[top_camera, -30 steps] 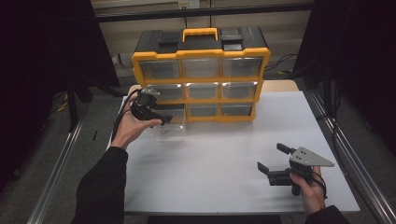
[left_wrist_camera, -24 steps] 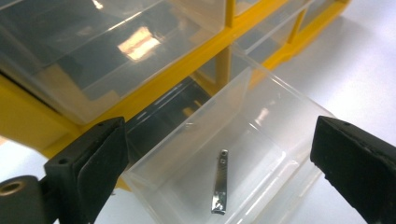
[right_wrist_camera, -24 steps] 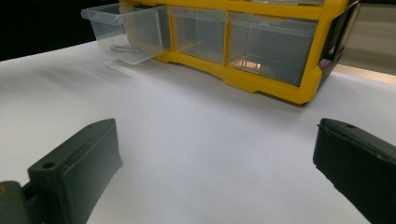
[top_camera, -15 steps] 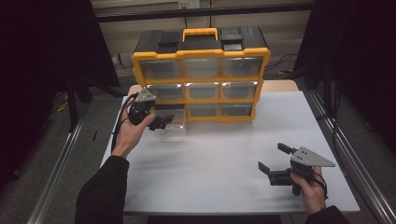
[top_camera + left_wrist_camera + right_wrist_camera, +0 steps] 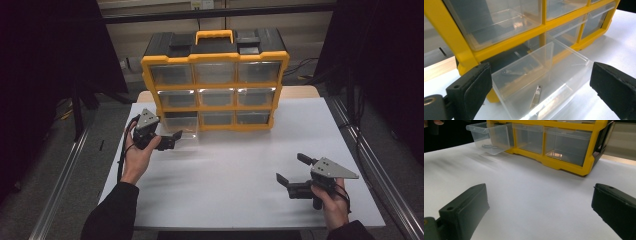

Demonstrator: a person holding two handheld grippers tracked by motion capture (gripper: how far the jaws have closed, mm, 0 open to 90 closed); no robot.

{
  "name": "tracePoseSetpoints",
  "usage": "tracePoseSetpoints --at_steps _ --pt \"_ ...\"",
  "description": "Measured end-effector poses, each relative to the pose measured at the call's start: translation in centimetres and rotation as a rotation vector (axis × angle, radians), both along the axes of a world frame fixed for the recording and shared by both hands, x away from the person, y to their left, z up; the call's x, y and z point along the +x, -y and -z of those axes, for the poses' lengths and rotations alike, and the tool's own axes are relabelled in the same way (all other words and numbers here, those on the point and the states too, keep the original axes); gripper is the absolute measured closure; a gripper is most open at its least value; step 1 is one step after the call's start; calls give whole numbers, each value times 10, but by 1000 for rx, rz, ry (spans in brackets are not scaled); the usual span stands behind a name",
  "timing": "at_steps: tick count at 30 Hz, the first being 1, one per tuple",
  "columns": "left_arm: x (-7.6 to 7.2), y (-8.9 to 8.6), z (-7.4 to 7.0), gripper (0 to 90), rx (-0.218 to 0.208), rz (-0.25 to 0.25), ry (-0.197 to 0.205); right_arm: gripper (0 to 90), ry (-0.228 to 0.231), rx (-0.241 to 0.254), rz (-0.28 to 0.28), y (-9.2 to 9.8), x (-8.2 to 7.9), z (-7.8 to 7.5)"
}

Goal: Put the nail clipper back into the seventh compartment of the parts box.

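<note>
Standing wide apart with nothing pressed between them, the jaws of the left gripper have just been opening; they sit left of centre in the high view, at the front of the clear plastic drawer. That drawer is pulled partway out of the bottom-left bay of the yellow-and-black storage cabinet, its front end hanging just above the white tabletop. Inside, at the lower middle of the left gripper view, lies a small metal screw; a second metal piece lies farther back.

Jaws of the right gripper are likewise spread and empty, at the lower right of the high view, well apart from the cabinet.

Assessment: opening the drawer appears done and released. Removing the contents, if intended, is not yet begun; all other drawers are shut.
</note>
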State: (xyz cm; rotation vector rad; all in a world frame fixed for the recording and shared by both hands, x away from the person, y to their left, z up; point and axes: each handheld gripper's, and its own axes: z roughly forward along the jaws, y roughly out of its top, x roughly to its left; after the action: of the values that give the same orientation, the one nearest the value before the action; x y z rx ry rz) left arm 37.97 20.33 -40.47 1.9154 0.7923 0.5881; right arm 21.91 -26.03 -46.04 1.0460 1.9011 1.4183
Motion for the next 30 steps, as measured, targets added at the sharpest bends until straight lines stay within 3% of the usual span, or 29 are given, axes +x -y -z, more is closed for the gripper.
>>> tracePoseSetpoints --at_steps 3,8,10,15,17,19,25,26,30 --pt "-4 -2 5 39 -40 -7 -5 4 4 -1 -3 0 0 0" --pt "-9 -5 12 39 -39 -37 21 5 2 -1 -8 0 0 0" --pt "-11 -6 15 39 -52 -51 5 4 3 -1 -8 0 0 0" --pt "-19 -11 24 37 -43 -63 17 4 5 -2 -11 -1 0 0" --pt "-22 -12 28 36 -71 -62 5 4 6 -2 -9 -1 0 0" --pt "-26 -12 31 36 -67 -74 5 4 5 -2 -9 -1 0 0" --pt "-39 -10 38 32 -30 -55 19 4 -1 -7 -4 -1 0 0" --pt "-40 -9 39 32 -30 -32 12 4 -1 -9 -4 -1 0 0" --pt "-48 -6 42 27 -74 -20 -7 4 -2 -14 0 -2 -1 0"
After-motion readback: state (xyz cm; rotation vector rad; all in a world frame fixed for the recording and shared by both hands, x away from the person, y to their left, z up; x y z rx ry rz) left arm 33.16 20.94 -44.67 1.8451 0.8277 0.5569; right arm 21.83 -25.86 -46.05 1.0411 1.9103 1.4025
